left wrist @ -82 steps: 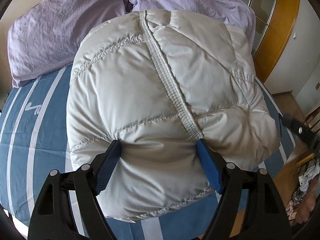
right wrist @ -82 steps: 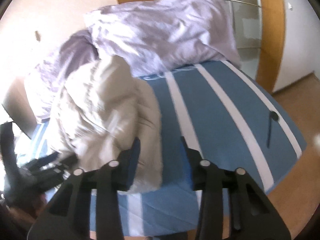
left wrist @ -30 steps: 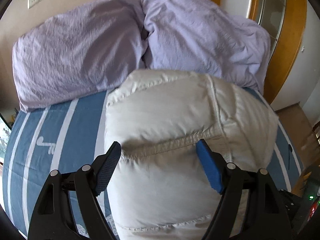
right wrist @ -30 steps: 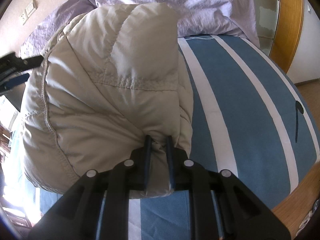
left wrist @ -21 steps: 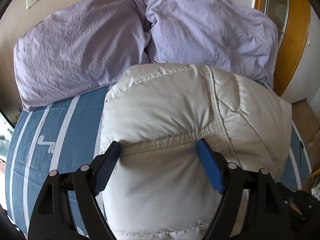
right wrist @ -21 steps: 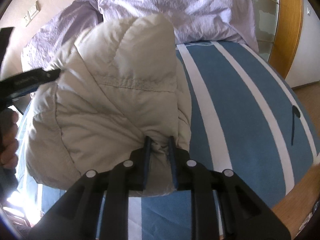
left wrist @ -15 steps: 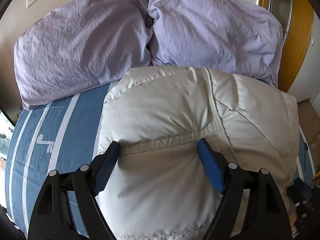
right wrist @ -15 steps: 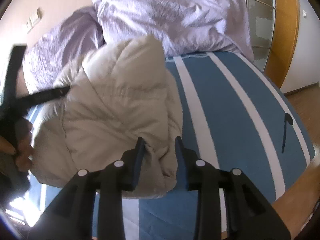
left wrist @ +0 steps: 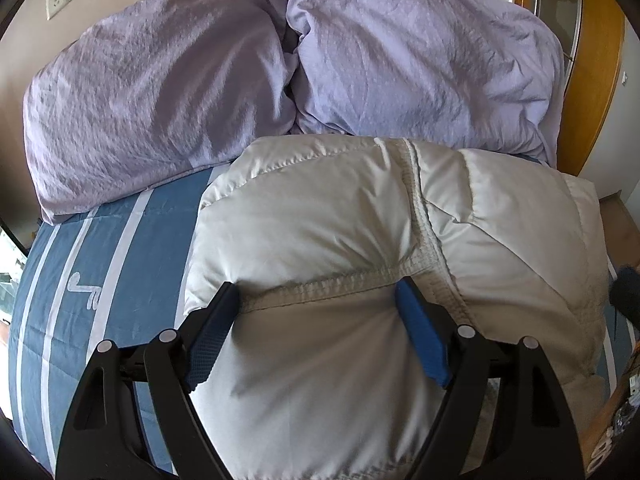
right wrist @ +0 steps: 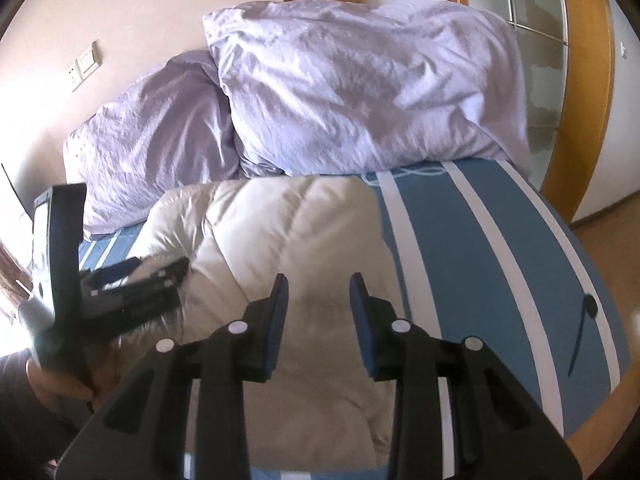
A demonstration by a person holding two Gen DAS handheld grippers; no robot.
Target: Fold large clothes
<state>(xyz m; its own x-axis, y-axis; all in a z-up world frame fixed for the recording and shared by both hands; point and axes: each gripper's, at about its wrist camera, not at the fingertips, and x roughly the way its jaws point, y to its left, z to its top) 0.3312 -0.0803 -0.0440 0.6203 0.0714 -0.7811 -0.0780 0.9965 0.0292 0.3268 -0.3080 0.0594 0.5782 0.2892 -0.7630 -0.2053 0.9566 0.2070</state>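
- My left tool (left wrist: 316,312), jaws spread wide, is pressing around the puffy white quilted jacket (left wrist: 360,220).
- My right tool (right wrist: 318,304) is hovering open above it.
- Jacket is lying folded on the blue-striped bed (right wrist: 500,240).

Bed (left wrist: 100,248): jacket (left wrist: 340,240) lies on it, right of centre.
Far end: two pillows (left wrist: 152,92) side by side, behind jacket.

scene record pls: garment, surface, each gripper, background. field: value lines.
garment: puffy off-white quilted jacket, folded into a bundle, lying on the bed
surface: blue bedsheet with white stripes
left gripper: open, fingers spread either side of a stitched seam
right gripper: open, above the jacket, not gripping
background: two wrinkled lilac pillows behind the jacket
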